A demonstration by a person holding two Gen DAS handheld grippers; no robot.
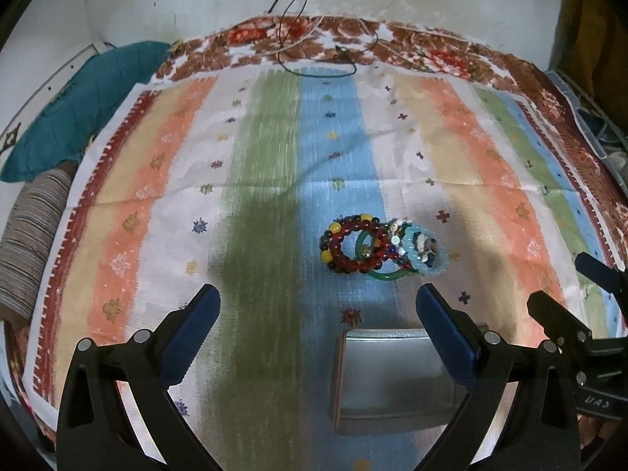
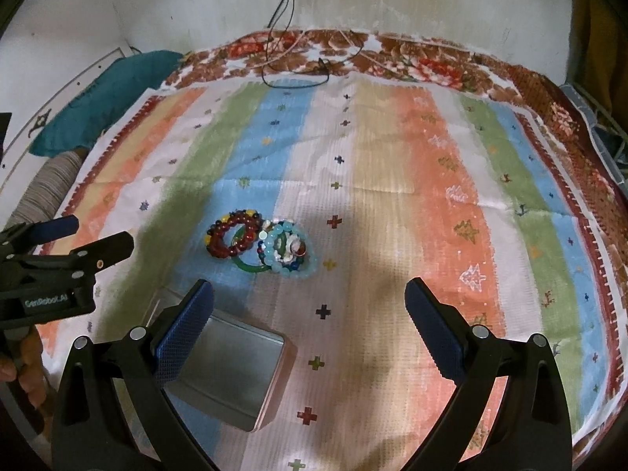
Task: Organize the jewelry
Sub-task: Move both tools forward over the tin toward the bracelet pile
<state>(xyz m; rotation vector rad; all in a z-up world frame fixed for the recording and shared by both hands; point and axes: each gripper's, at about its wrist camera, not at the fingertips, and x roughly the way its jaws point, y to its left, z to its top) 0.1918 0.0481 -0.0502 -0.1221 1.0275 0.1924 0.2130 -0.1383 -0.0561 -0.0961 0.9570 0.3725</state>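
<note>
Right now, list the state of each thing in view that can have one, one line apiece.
Left gripper: open, empty, above the cloth.
Right gripper: open, empty.
Metal tin: open, nothing visible inside, no lid seen.
Bracelets: piled together on the cloth, overlapping, outside the tin.
Striped cloth: spread flat, lightly creased.

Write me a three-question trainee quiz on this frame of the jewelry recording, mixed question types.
1. True or false: the left tool holds a bracelet.
2. Multiple choice: the pile of bracelets lies A) inside the metal tin, B) on the striped cloth beyond the tin, C) on the teal cushion.
3. Fill in: the smooth, unbeaded bangle in the pile is ____ in colour.

Key: 1 false, both it and the right tool are open and empty; 2 B; 3 green.
</note>
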